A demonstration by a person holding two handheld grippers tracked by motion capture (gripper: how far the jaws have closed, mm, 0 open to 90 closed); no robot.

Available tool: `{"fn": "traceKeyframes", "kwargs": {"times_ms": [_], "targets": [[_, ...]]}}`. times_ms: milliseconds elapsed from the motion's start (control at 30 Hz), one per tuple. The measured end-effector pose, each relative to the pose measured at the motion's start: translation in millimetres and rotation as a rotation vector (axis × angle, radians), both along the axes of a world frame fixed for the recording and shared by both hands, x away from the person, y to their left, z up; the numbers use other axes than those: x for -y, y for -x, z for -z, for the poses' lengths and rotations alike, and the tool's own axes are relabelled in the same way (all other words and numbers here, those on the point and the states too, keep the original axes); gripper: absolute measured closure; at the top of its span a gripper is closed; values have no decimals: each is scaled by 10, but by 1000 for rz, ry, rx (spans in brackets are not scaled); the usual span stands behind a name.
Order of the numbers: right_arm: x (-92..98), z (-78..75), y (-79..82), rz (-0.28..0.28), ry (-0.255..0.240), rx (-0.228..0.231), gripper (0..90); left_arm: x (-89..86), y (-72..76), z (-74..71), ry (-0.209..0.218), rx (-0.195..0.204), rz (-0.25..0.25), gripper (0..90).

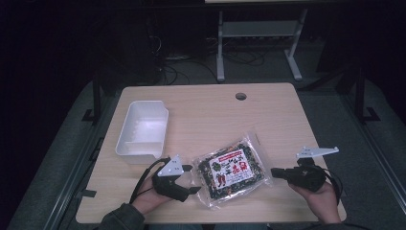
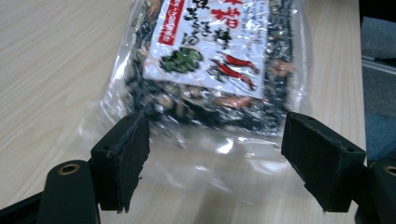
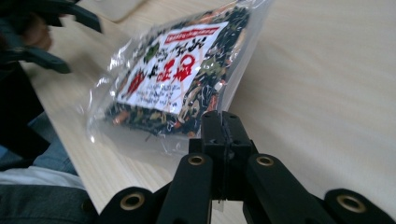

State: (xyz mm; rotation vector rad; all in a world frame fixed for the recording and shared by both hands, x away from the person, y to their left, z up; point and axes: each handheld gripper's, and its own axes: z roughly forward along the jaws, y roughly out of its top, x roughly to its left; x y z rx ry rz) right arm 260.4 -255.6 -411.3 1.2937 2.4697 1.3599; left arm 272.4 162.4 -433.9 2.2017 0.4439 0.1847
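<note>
Nearest, at the table's (image 1: 201, 108) front edge, 2 hands hold grippers: the left gripper (image 1: 190, 178) with jaws spread wide at the snack bag's (image 1: 233, 171) left end, the bag lying flat at centre front, the right gripper (image 1: 274, 172) pressed closed beside its right edge.

Your light wooden table (image 1: 206, 108) is carrying a clear snack bag (image 1: 232, 168), lying near its front edge, right of a white plastic bin (image 1: 142, 128).
</note>
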Motion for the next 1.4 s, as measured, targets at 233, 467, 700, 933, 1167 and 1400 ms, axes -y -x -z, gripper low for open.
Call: {"fn": "traceKeyframes", "kwargs": {"times_ms": [233, 467, 700, 933, 1167, 1400], "targets": [[-70, -338, -25, -112, 8, 86, 898, 105, -167, -13, 29, -31, -13, 218], [-142, -542, -35, -168, 27, 139, 897, 212, -317, 35, 46, -67, -15, 219], [-220, -709, -52, -222, 38, 187, 897, 232, -442, 90, 75, -138, -20, 199], [-292, -799, -87, -240, 30, 219, 897, 229, -446, 96, 95, -174, 4, 204], [-327, -855, -158, -195, 22, 265, 897, 270, -398, 123, 76, -222, 96, 354], [-274, -822, -164, -101, 1, 308, 897, 289, -304, 56, 84, -181, 136, 575]]}}
